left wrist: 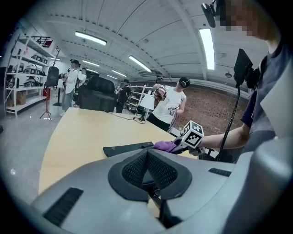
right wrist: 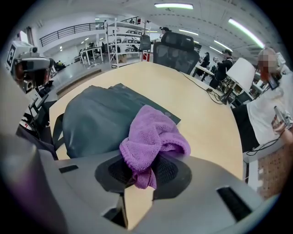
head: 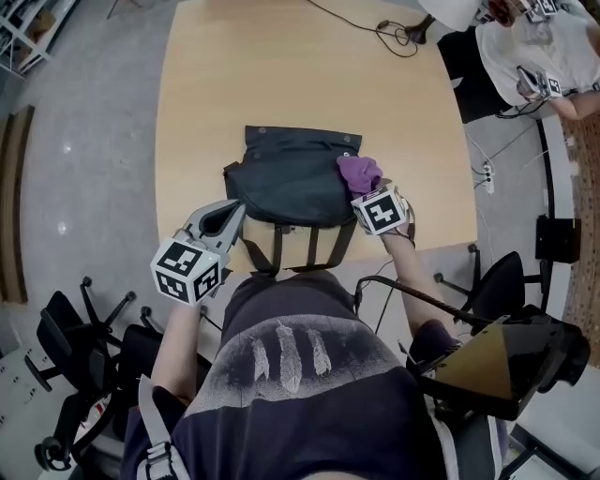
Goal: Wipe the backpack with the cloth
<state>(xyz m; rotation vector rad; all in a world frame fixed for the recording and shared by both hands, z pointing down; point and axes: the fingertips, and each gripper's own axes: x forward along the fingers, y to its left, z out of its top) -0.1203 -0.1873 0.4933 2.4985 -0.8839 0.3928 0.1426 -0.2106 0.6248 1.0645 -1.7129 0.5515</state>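
Grips the purple cloth [right wrist: 153,137] in the right gripper [right wrist: 142,170], jaws pinched on a bunched fold. Sets that cloth against the right edge of the dark backpack [head: 286,178]. Holds the left gripper [head: 232,216] just beside the backpack's near-left corner, jaws closed together on nothing. Shows the backpack lying flat on the light wooden table [head: 281,66], with straps over the near edge, toward the person.

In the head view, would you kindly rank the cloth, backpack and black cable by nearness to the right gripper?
1. Cloth, clamped by the right gripper.
2. Backpack, beneath and left.
3. Black cable, far end of the table.
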